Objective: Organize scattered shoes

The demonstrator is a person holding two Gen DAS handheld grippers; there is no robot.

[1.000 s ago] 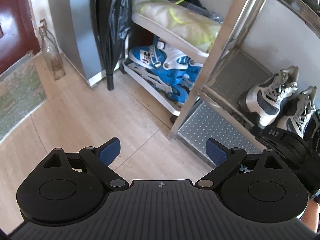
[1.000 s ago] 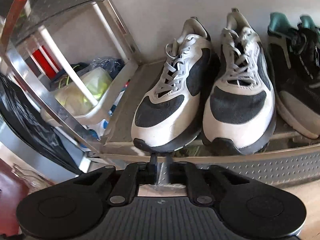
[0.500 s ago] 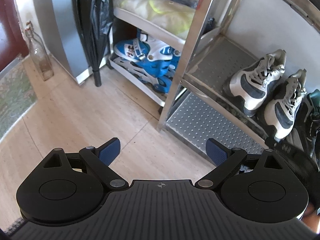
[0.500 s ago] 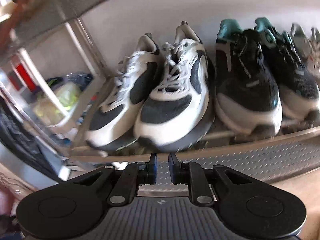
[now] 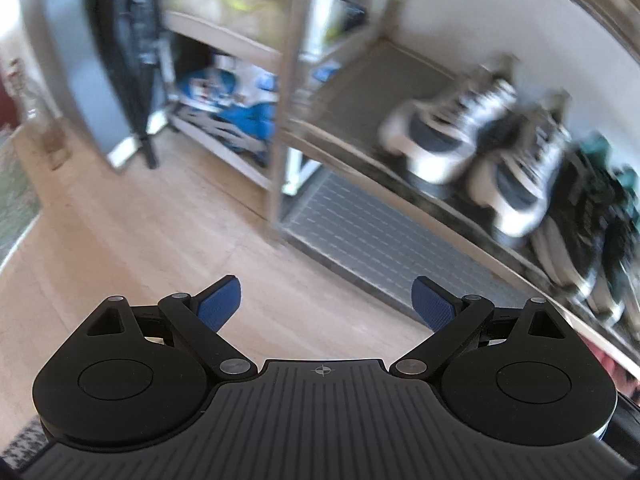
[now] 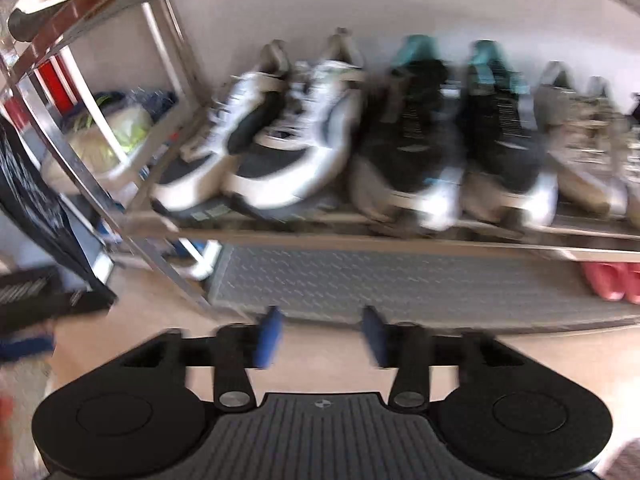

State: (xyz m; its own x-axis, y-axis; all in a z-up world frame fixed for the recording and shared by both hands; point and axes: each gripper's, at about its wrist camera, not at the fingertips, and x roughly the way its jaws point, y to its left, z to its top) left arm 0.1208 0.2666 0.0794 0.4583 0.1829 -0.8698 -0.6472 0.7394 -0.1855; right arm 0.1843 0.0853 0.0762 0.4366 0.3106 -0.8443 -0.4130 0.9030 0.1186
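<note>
A pair of white and black sneakers [image 6: 260,156] [image 5: 472,148] stands on the middle shelf of a metal shoe rack [image 6: 360,236]. To their right sit a black and teal pair [image 6: 448,148] [image 5: 592,216] and a grey pair [image 6: 580,144]. My right gripper [image 6: 320,336] hangs in front of the rack, above the floor; its jaws are opening and nothing is between them. Over the wooden floor, my left gripper [image 5: 326,304] is open and empty, left of the rack's lower shelf. Both views are blurred by motion.
Pink slippers [image 6: 608,280] lie on the bottom shelf [image 6: 400,284] at the right. Left of the metal rack, a white rack [image 5: 216,40] holds blue skates [image 5: 236,120] and a bagged bundle. A black umbrella [image 5: 132,52], a glass bottle [image 5: 44,120] and a rug [image 5: 12,184] are further left.
The right gripper has backed away from the white sneakers, and its jaws have parted from nearly shut. Both views have swung right along the rack, bringing more shoes into sight.
</note>
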